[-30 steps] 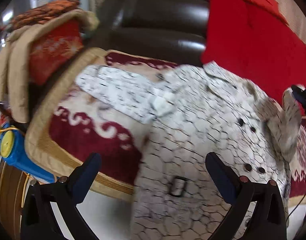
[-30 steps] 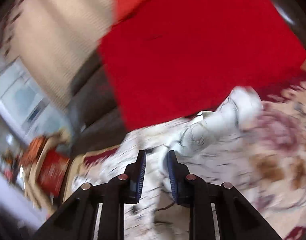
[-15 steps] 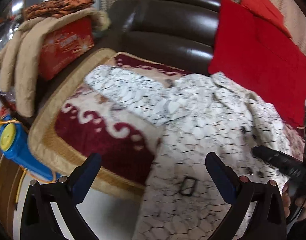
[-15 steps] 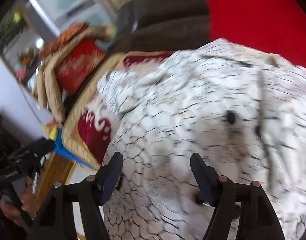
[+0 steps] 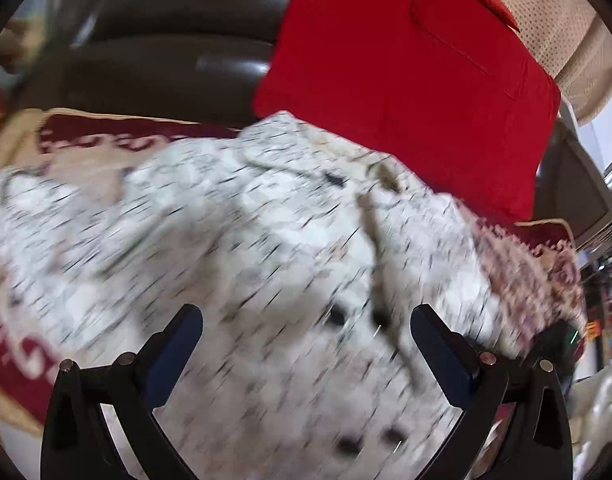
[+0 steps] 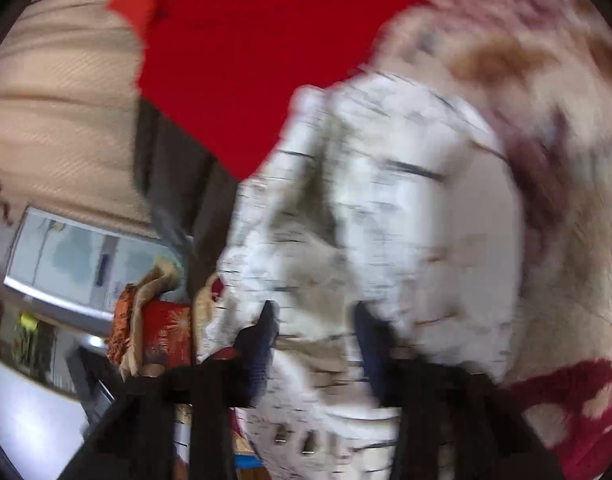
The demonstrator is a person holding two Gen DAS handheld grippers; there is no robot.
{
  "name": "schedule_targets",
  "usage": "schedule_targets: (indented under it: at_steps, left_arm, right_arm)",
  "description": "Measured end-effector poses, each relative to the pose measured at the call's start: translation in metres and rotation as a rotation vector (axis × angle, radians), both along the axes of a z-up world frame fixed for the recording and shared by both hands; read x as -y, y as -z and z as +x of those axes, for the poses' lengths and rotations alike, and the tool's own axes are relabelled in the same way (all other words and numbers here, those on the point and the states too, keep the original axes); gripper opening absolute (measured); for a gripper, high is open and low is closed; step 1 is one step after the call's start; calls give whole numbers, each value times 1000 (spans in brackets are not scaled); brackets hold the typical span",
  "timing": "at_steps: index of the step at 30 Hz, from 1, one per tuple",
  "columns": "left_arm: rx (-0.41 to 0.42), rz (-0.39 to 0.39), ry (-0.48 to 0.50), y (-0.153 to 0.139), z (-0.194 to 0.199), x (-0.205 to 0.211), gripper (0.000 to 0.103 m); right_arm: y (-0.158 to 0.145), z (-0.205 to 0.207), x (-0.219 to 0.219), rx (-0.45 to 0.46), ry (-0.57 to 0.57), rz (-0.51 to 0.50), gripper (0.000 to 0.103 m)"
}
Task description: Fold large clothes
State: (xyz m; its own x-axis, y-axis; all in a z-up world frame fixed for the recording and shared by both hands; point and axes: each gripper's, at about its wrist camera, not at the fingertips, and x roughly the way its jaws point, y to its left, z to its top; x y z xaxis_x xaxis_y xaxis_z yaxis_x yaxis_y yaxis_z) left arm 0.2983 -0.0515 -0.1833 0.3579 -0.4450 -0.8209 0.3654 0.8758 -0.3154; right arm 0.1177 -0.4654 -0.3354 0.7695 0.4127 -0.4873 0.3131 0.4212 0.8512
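Note:
A white coat with a black crackle print and dark buttons (image 5: 241, 248) lies spread on the patterned sofa cover; both views are motion-blurred. My left gripper (image 5: 306, 340) is open and empty just above the coat's front, near the buttons. My right gripper (image 6: 314, 344) is open, its blue-padded fingers (image 6: 261, 344) either side of a bunched part of the coat (image 6: 366, 216). I cannot tell if the pads touch the cloth.
A red and cream patterned cover (image 5: 85, 152) lies over the dark leather sofa (image 5: 165, 60). A red blanket (image 5: 406, 80) drapes the backrest. A red box and folded cloths (image 6: 161, 336) sit on the far armrest. The right gripper's body shows at the left view's lower right (image 5: 562, 344).
The right gripper let go of the sleeve, opened, and swung over the coat. The left gripper stayed open and moved right, closer to the coat's buttons.

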Motion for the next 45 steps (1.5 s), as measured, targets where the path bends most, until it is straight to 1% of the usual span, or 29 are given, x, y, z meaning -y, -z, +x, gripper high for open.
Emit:
schedule_targets:
  at_steps: [1,3,5,6,7,10,12,13,14,15,16,17,18,19,20,22,24,26,28,30,32,35,37,38,39,41,43,44,45]
  left_arm:
    - [-16,-16,10,2,11,11,103]
    - [-44,-55,41,8,34,39,103]
    - [-67,-49,76,16,54,67,103]
    - [-85,-61,94,20,61,78,103]
    - [-102,-72,109,23,67,88,103]
    - [-158,-46,147,42,87,122,102]
    - [-195,-24,159,57,98,139,96]
    - [-215,-20,174,63,100,145,90]
    - [-244,-21,194,70,104,150,80]
    - [-264,-34,205,74,105,154,73]
    - [-285,-55,211,76,106,156,58]
    - [-315,-85,218,80,108,159,48]
    - [-328,-99,223,82,108,161,46]
    - [-327,-100,230,82,107,163,43]
    - [-312,-86,244,82,105,166,30]
    - [-294,-69,245,82,104,167,13]
    - [-254,-97,228,74,100,159,10]
    - [-174,-129,214,55,89,142,9]
    - [-99,-142,199,37,78,123,9]
    - [-47,-145,173,20,66,103,9]
    - [14,-146,137,0,49,67,9]
    - [81,-117,73,-12,26,22,9]
    - [92,-85,41,-10,10,-5,9]
    - [88,-54,23,-5,0,-20,9]
    - [77,-28,10,0,-6,-33,11]
    - [19,6,-19,17,-17,-60,13]
    - [-36,33,-50,32,-27,-82,20]
    - [-50,49,-72,37,-33,-97,25]
    - [-52,47,-87,39,-37,-109,28]
  right_arm:
    - [8,0,2,-6,0,15,22]
    - [17,1,6,-1,-7,49,21]
    - [20,4,9,7,-22,74,21]
    - [22,6,9,9,-31,78,21]
    - [23,7,8,12,-39,77,21]
    - [22,7,7,26,-66,37,21]
    - [22,6,4,39,-87,6,21]
    - [22,6,4,47,-93,3,21]
    - [23,7,2,54,-97,9,21]
    - [25,8,1,58,-100,16,21]
    - [27,5,3,63,-103,24,21]
    - [28,6,3,69,-105,33,21]
    - [29,5,3,73,-106,36,21]
    - [30,6,3,77,-109,34,21]
    - [32,5,3,79,-110,31,21]
    - [34,2,5,85,-110,23,21]
    - [34,1,2,91,-112,12,21]
    - [35,0,1,91,-110,7,21]
    - [35,1,0,88,-109,-6,21]
    - [32,4,-3,84,-107,-22,21]
    - [30,4,-6,76,-104,-47,21]
    - [24,5,-13,65,-106,-87,21]
    - [22,6,-16,53,-104,-108,21]
    - [20,7,-18,42,-103,-120,21]
    - [19,9,-19,32,-104,-128,21]
    - [13,14,-23,3,-116,-143,24]
    - [4,19,-26,-42,-118,-160,26]
    - [-1,20,-29,-52,-118,-169,28]
    - [-7,23,-33,-55,-117,-183,37]
